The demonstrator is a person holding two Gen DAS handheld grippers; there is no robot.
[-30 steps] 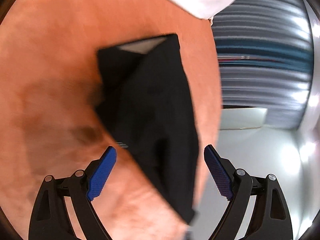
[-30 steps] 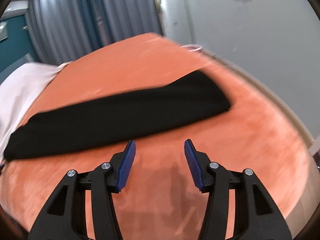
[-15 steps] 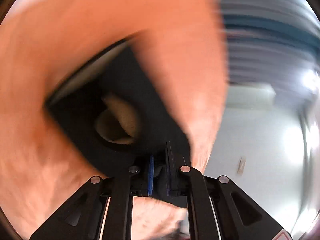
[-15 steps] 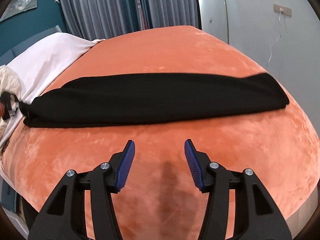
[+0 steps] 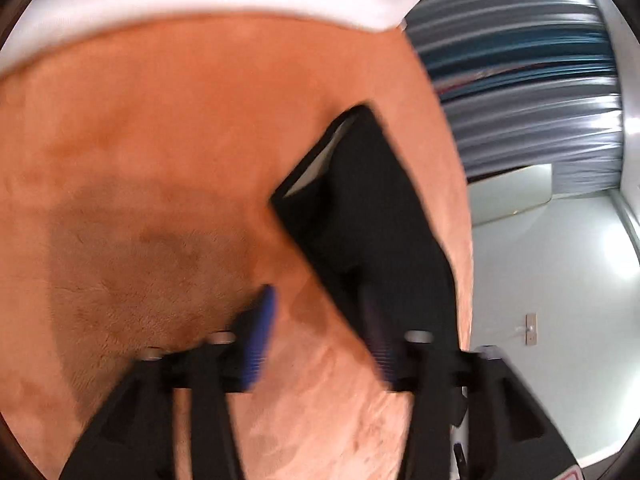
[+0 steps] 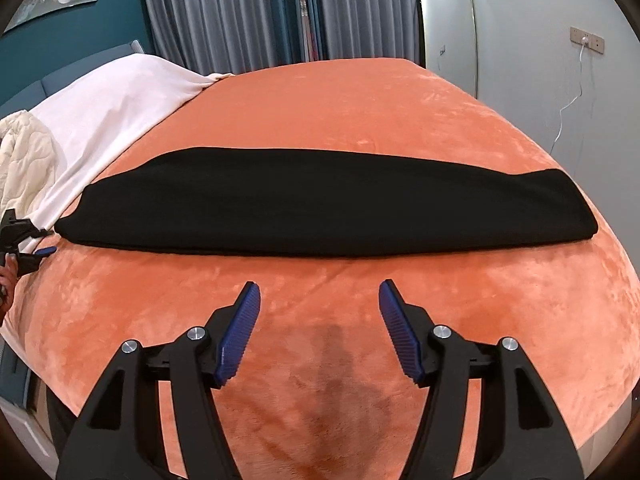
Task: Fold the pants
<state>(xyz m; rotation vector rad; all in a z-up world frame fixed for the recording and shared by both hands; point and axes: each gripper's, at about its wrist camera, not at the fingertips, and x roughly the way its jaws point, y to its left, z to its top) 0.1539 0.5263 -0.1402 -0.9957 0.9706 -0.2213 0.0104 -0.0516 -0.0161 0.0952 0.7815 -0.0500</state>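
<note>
Right wrist view: black pants (image 6: 320,200) lie folded lengthwise on the orange blanket (image 6: 360,104), beyond the spread-apart right gripper (image 6: 320,300). Left gripper (image 5: 320,312) gapes at the pants' end, holding nothing.

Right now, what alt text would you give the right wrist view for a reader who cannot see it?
Black pants, folded into one long strip, lie flat across an orange blanket. The right gripper hovers open in front of the strip, not touching it. A white sheet covers the far left, with grey curtains behind.
</note>
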